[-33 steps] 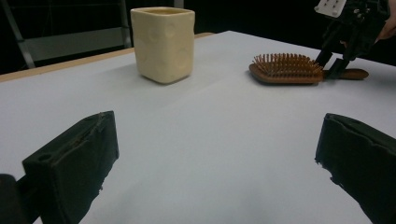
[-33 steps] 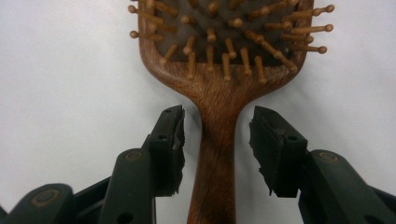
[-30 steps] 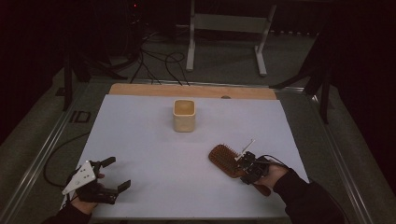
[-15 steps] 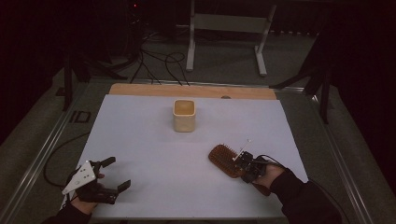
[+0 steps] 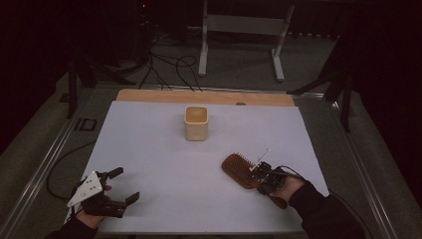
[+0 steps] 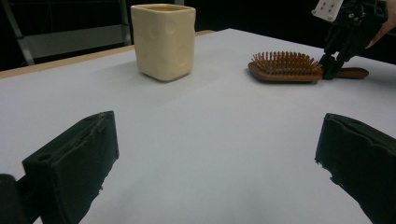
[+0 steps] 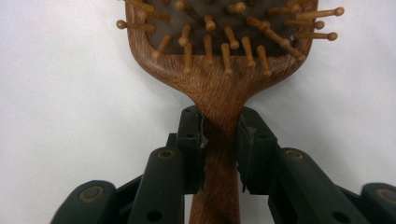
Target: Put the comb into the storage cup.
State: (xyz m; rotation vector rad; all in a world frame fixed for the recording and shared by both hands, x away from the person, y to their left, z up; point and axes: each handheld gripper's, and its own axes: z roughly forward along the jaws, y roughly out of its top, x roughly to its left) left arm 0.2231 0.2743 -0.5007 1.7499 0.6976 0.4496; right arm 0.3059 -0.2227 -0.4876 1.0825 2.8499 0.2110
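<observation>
The hairbrush (image 5: 240, 170) lies lower right on the desk (image 5: 164, 149), handle running into the right tongs (image 7: 219, 149), which have just been closing on its neck; left tongs (image 5: 122, 186), lower left, gape empty.

This looks like a lab or recording studio rather than a home. A white tabletop (image 5: 164, 149) with metal rails along its sides stands in a dark room, loose cables (image 5: 169, 67) trail over the grey floor behind it, and a metal stand (image 5: 241, 30) rises at the back.
</observation>
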